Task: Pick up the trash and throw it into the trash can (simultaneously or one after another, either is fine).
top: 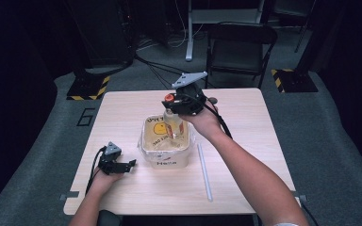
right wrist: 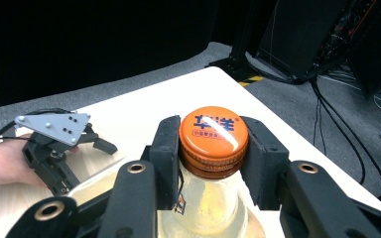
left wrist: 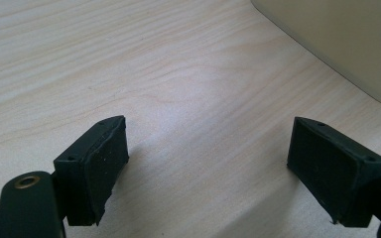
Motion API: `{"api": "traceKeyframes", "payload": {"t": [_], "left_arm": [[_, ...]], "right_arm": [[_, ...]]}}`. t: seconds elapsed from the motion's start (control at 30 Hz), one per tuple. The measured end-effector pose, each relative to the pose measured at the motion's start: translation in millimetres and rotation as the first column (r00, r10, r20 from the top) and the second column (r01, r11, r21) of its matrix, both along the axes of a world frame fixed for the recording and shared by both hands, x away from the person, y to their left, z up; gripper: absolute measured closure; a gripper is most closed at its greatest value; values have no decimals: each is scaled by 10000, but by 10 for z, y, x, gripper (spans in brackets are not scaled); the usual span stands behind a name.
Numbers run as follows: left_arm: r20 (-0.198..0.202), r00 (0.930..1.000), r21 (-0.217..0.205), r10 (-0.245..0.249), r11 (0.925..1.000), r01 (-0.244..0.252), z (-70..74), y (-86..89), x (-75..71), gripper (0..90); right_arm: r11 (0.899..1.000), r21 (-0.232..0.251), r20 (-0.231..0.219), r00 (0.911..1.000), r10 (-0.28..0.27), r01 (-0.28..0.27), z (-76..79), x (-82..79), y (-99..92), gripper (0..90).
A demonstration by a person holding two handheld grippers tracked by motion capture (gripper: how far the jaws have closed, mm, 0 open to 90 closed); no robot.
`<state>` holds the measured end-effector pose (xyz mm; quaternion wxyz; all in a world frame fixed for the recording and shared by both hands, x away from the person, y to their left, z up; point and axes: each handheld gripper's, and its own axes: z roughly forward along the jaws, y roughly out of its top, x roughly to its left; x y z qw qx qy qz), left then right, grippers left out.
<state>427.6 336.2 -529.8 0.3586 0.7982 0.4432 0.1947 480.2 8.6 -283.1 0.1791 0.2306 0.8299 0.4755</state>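
Bottle: see-through, with pale yellowish stuff inside, round, standing upright inside the tub; its lower part is hiding below the tub's rim.
Cap: orange, shiny metal, round, with ridges around its edge and small writing on top that is too tiny to read.
Right gripper: black, hard arms with soft dark pads; the jaws are squeezing the bottle's neck from both sides, right under the cap, above the tub.
Tub: square with rounded corners, cream-coloured and smooth, sitting near the middle of the table; a clear bag with a yellow smiley face is lining it.
Left gripper: lying just left of the tub, with a hand on it; its jaws are standing wide apart with nothing but bare table between them.
Table: pale wood grain, flat and smooth.
Stick: long, thin, whitish, lying flat just right of the tub; hard to tell what it is.
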Motion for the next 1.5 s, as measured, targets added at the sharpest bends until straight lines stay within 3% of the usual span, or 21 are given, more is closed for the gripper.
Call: {"api": "traceKeyframes", "payload": {"t": [0.5,1.07,1.5], "left_arm": [[-5,10000,5,-40,10000,40,0,2,1,159],[-11,10000,16,-41,10000,41,1,2,1,159],[-1,10000,8,-22,10000,22,0,1,0,158]], "right_arm": [[9991,-139,-263,9988,-411,408,-240,80,14,619],[9967,229,-352,9964,-771,780,-441,131,-37,619],[9952,154,-360,9948,-957,964,-588,148,-35,619]]}}
